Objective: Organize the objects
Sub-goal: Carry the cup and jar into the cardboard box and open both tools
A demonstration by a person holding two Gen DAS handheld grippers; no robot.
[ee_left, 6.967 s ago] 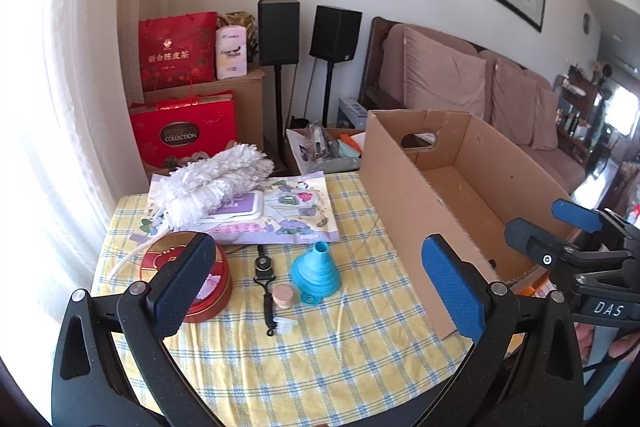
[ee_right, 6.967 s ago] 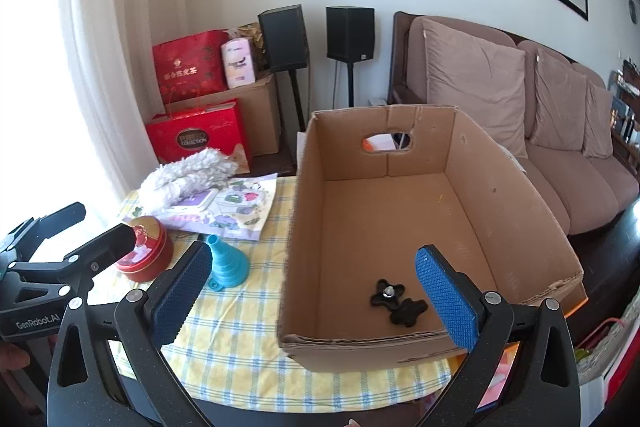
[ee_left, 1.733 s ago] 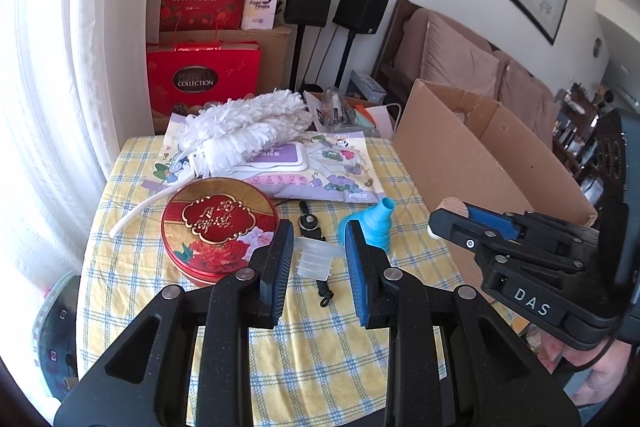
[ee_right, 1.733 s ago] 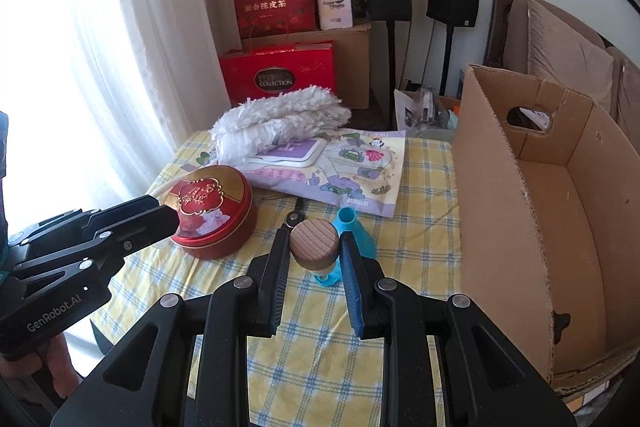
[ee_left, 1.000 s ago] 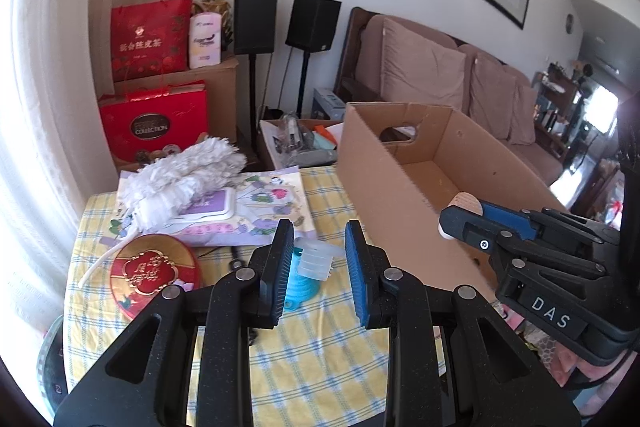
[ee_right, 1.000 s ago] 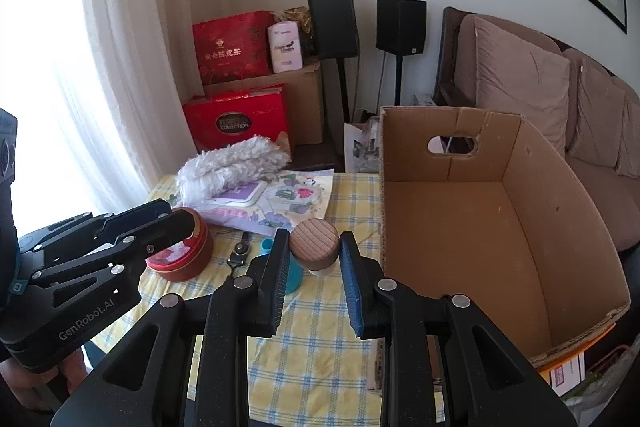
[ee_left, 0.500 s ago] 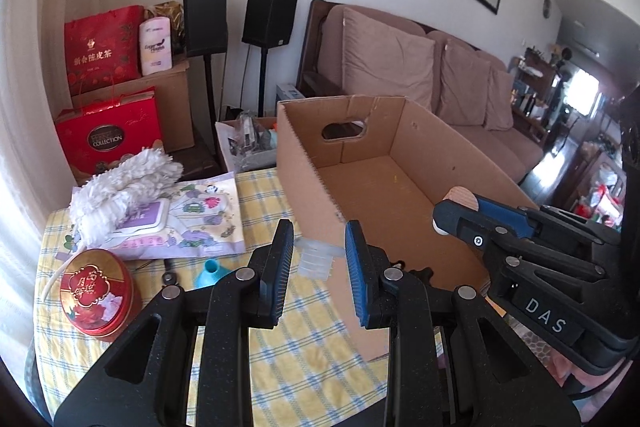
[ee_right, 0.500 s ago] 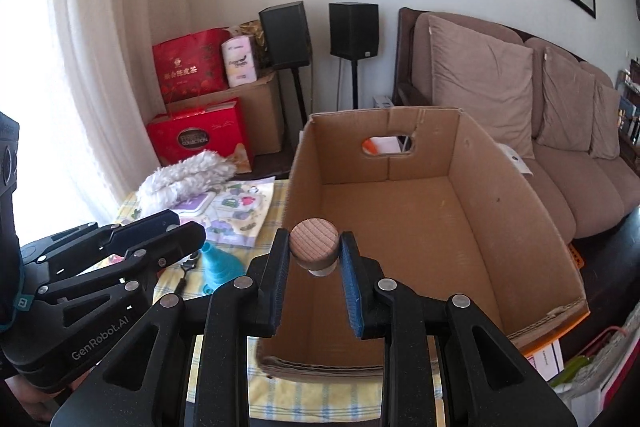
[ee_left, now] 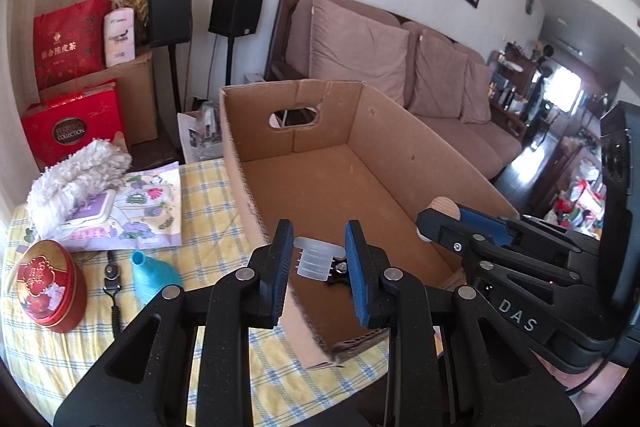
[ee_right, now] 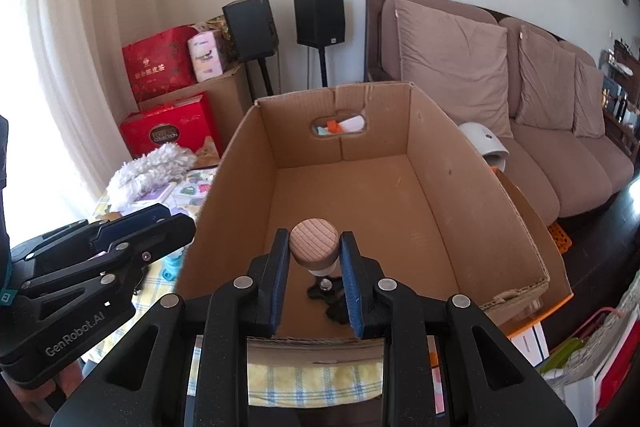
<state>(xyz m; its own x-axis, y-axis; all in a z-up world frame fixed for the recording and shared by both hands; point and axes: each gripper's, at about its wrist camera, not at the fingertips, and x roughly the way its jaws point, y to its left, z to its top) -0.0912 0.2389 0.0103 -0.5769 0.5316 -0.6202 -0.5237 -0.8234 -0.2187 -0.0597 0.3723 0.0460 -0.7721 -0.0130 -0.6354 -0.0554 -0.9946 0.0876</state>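
My left gripper (ee_left: 318,259) is shut on a clear ribbed plastic stopper (ee_left: 316,259) and holds it over the near left corner of an open cardboard box (ee_left: 400,131). My right gripper (ee_right: 314,259) is shut on a wooden-topped cork stopper (ee_right: 314,246) above the near end of the box (ee_right: 440,147). Black knob pieces (ee_right: 326,289) lie on the box floor under it. The right gripper also shows in the left wrist view (ee_left: 460,223), with the wooden top (ee_left: 442,205) at its tip.
On the yellow checked tablecloth (ee_left: 208,195) left of the box lie a red round tin (ee_left: 46,285), a blue funnel (ee_left: 154,277), a black strap (ee_left: 112,287), a printed pouch (ee_left: 148,207) and a white duster (ee_left: 76,175). A sofa (ee_left: 380,67) stands behind.
Both grippers closed on the stoppers at the table and carried them to the right. They now hang over the near end of the box.
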